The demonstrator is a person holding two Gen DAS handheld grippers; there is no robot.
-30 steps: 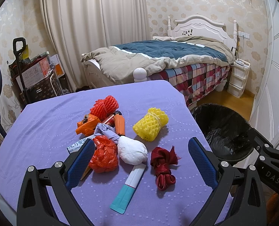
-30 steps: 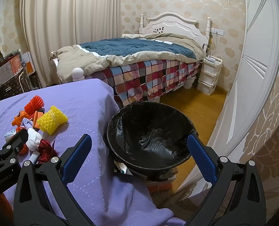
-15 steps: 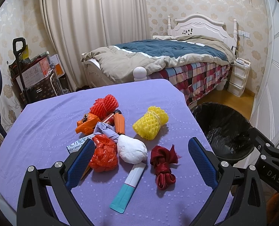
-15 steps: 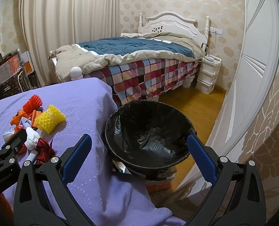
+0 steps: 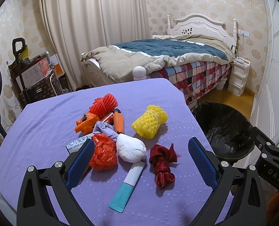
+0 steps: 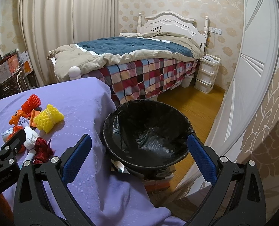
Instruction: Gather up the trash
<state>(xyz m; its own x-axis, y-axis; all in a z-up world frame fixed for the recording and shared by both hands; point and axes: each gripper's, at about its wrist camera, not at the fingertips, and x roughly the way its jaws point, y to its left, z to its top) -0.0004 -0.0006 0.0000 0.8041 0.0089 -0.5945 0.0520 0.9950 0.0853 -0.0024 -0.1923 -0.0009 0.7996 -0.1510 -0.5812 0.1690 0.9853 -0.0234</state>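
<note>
Trash lies on the purple table (image 5: pixel 45 116): a yellow foam net (image 5: pixel 149 121), a red foam net (image 5: pixel 103 106), an orange plastic bag (image 5: pixel 102 155), a white paper wad (image 5: pixel 131 148), a dark red ribbon bundle (image 5: pixel 163 163), a white and teal tube (image 5: pixel 128 185) and orange wrappers (image 5: pixel 86 125). My left gripper (image 5: pixel 141 160) is open and empty, just short of the pile. A black-lined bin (image 6: pixel 147 131) stands right of the table. My right gripper (image 6: pixel 139 157) is open and empty, in front of the bin.
A bed (image 5: pixel 167 56) with a checked cover stands behind the table. A white drawer unit (image 6: pixel 207 71) is beside it. Boxes and a trolley (image 5: pixel 32 75) stand at the left wall. A white door (image 6: pixel 252 75) is at the right.
Both views have shifted very slightly; the bin sits a little further left in the right wrist view. Both grippers stay open and the trash has not moved.
</note>
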